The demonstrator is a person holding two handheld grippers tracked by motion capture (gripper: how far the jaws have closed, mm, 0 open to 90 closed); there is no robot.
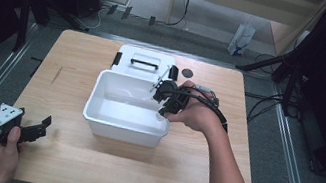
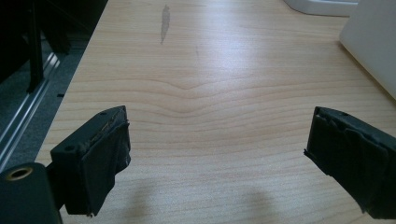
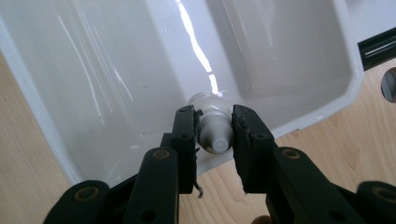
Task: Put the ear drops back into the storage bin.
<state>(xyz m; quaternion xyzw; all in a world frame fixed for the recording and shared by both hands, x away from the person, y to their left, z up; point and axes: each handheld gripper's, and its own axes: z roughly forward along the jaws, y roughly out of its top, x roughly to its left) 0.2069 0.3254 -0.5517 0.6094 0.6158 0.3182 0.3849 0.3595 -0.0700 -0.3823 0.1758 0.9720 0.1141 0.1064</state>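
Note:
A white plastic bin (image 1: 95, 117) stands open at the middle of the wooden table (image 1: 186, 177). My right gripper (image 1: 164, 109) hangs over the bin's right rim, shut on a small white bottle (image 1: 160, 117). In the right gripper view the jaws of the right gripper (image 3: 213, 116) pinch the bottle (image 3: 215, 137) by its ribbed neck, with the bin's glossy inside (image 3: 93, 70) below. My left gripper (image 1: 45, 125) rests low at the table's front left corner. In its own view the left gripper (image 2: 219, 135) stands wide open over bare wood, holding nothing.
The bin's white lid (image 1: 145, 63), with a black handle and latches, lies just behind the bin. A small dark disc (image 1: 187, 72) sits on the table to the lid's right. The bin's side wall (image 2: 373, 46) shows at the right of the left gripper view.

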